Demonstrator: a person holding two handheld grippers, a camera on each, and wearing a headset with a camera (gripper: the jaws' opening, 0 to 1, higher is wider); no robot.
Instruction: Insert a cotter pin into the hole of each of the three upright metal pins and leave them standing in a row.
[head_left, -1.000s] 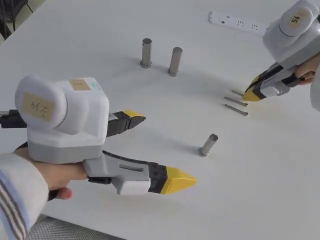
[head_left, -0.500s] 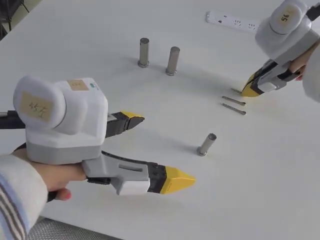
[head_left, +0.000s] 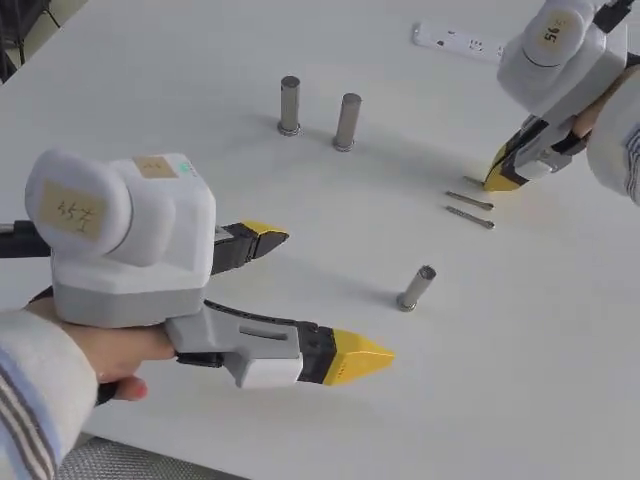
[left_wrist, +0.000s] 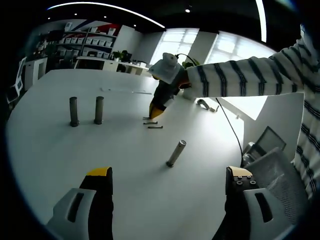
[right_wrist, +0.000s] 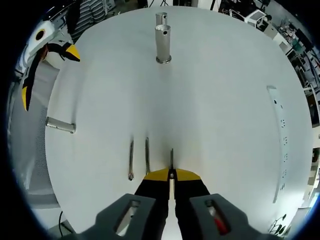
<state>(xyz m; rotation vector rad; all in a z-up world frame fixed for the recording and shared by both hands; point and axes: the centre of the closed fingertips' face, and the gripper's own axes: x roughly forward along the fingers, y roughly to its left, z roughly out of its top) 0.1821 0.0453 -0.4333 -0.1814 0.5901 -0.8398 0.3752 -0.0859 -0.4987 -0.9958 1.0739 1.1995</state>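
White table (head_left: 150, 60), far right: right hand-held gripper (right_wrist: 171, 172) clenched on one cotter pin (right_wrist: 171, 157), two spares (head_left: 468, 200) just beside; a level lift should ease threading. Left hand-held gripper (head_left: 335, 294), released, hovers near the tilted metal pin (head_left: 415, 288).

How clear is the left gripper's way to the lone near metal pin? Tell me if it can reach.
Probably yes. The left gripper is open, aimed roughly at the near metal pin, with bare table between. The right gripper is far off, shut on a cotter pin.
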